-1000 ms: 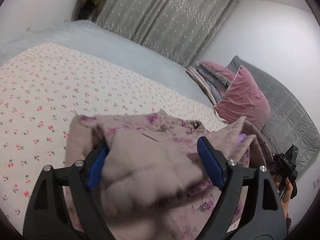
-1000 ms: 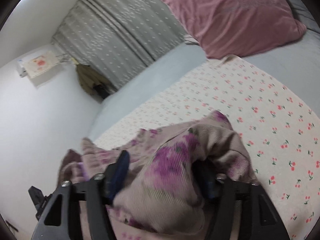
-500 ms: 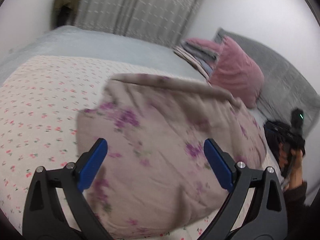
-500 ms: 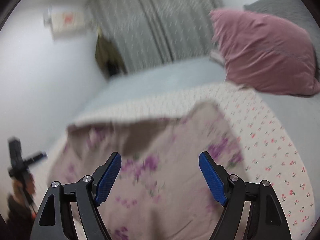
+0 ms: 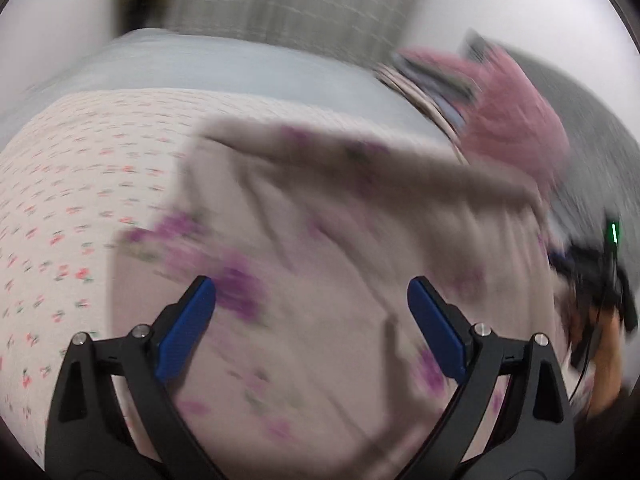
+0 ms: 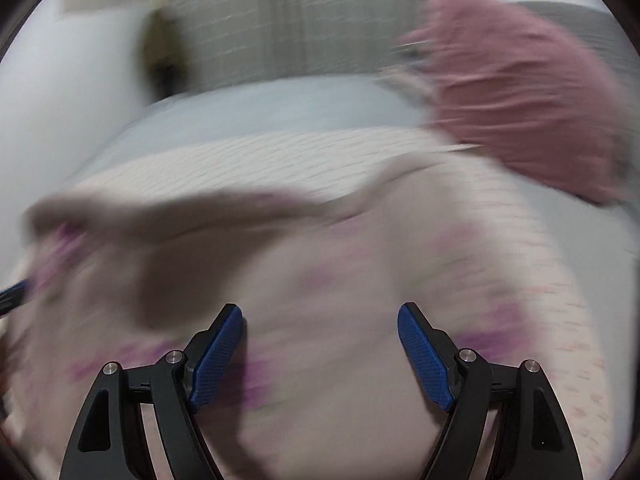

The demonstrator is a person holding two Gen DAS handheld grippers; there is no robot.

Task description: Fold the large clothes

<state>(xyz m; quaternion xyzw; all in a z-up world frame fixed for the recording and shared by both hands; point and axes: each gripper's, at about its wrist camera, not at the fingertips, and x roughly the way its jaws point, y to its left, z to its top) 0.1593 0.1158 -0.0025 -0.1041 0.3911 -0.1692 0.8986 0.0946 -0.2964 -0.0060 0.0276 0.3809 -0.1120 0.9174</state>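
A beige garment with purple flowers (image 5: 332,240) lies spread on the bed, blurred by motion; it also shows in the right wrist view (image 6: 320,264). My left gripper (image 5: 312,308) is open and empty above the garment's near part. My right gripper (image 6: 320,340) is open and empty above the garment too. The right gripper also appears at the right edge of the left wrist view (image 5: 596,276). A blue fingertip of the left gripper shows at the left edge of the right wrist view (image 6: 12,296).
The bed has a white sheet with small red cherries (image 5: 80,184) and a pale blue cover (image 5: 240,68) behind. A pink pillow (image 5: 516,120) and a grey cushion (image 5: 592,128) lie at the head. Grey curtains (image 6: 288,16) hang behind.
Both grippers, shut on the bunched garment a second ago, have opened and let it go. The garment has dropped and spread flat on the bed. Both cameras are moving.
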